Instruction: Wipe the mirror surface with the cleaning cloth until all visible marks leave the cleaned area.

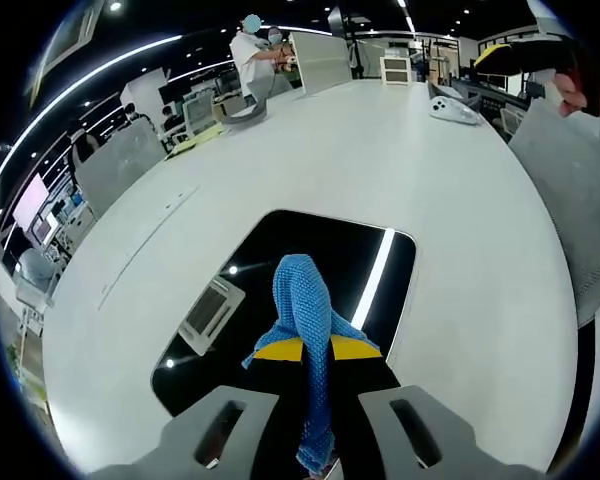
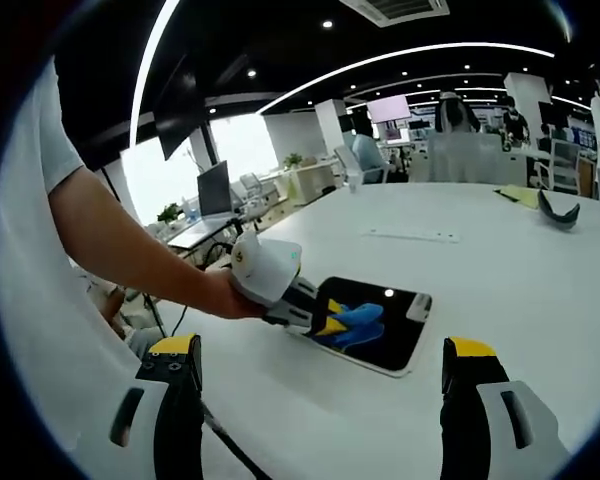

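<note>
A dark rectangular mirror lies flat on the white table and reflects ceiling lights. My left gripper is shut on a blue cleaning cloth, whose bunched end rests on the mirror's near part. In the right gripper view the mirror sits mid-table with the blue cloth on it, and the left gripper reaches in from the left, held by a person's hand. My right gripper hangs well back from the mirror with its jaws wide apart and nothing between them.
A white headset-like device lies at the far right of the table. A grey partition panel stands along the right edge. People work at the far end. Desks, monitors and chairs surround the table. A dark curved object lies far right.
</note>
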The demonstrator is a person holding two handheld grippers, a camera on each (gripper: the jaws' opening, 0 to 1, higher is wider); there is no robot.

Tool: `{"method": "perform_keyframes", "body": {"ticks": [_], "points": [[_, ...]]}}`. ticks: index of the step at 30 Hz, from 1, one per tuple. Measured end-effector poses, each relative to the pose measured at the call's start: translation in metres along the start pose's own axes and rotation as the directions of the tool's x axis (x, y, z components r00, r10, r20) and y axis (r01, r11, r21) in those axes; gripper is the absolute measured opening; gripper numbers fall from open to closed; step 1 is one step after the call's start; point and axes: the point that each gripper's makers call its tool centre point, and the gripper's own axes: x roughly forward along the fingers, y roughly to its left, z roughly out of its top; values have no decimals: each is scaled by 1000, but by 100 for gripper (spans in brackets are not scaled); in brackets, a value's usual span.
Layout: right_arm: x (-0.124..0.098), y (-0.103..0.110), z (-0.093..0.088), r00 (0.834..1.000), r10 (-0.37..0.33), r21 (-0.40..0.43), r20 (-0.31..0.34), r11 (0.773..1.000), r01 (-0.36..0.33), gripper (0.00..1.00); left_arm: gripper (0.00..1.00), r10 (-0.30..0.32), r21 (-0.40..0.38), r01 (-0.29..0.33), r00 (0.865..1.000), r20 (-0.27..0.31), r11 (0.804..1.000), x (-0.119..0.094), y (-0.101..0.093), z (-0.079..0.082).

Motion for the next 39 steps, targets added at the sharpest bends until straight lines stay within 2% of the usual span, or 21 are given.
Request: {"method": "perform_keyframes", "body": {"ticks": [18, 39], "points": [[-1, 1, 0, 1000, 7, 11, 6, 1000, -8, 100, 5, -28, 22, 28, 1000, -9, 999, 9, -10, 11], [-3, -4, -1, 1000, 0, 28, 12, 1000, 0, 100, 5, -55, 62, 55, 998, 7, 997, 21, -30, 30]]}}
